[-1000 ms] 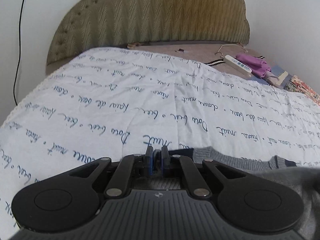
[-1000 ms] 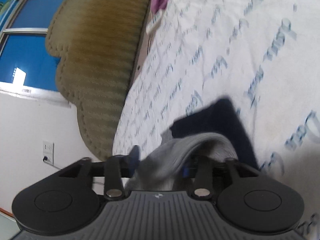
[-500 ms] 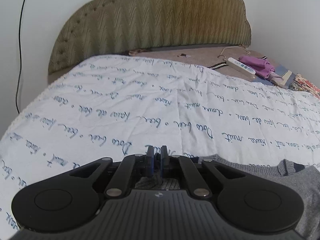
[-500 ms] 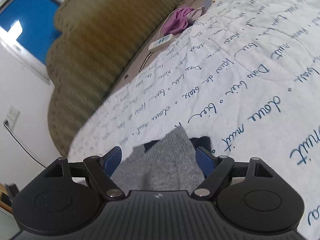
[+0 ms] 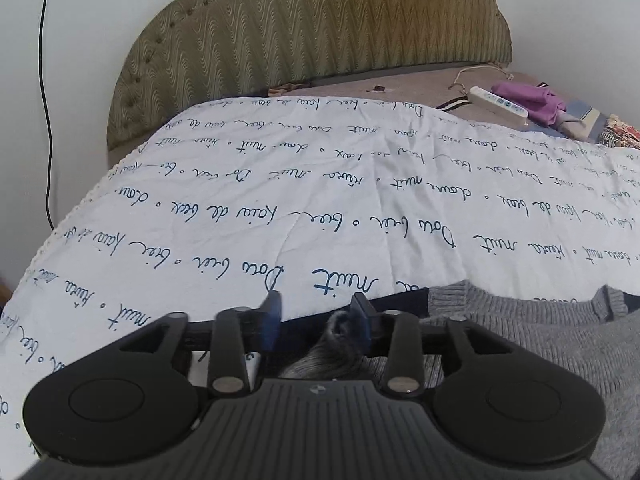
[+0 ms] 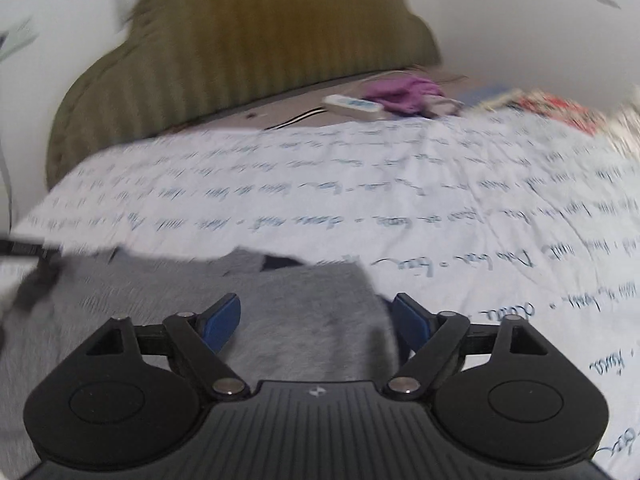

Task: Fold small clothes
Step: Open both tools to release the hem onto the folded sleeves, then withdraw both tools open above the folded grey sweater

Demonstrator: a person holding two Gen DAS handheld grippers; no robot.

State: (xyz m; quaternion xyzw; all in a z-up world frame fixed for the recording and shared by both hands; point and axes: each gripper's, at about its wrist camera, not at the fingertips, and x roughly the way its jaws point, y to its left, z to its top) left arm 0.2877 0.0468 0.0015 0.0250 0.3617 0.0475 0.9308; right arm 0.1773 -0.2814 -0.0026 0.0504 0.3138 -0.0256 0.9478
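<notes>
On the bed's white script-printed quilt lies the grey knit sweater, spread flat. At left, the left tongs tilt down over its dark edge; their jaws have just been opening, released, a fold of knit between them unpinched. Further right, the right tongs (blurred view) hang splayed wide above the sweater, gripping nothing.

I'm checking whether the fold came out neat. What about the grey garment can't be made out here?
- Left wrist: grey sweater runs off the right edge; left tool and its body cover the near part.
- Right wrist: motion blur smears the sweater; right tool hides its near edge.
</notes>
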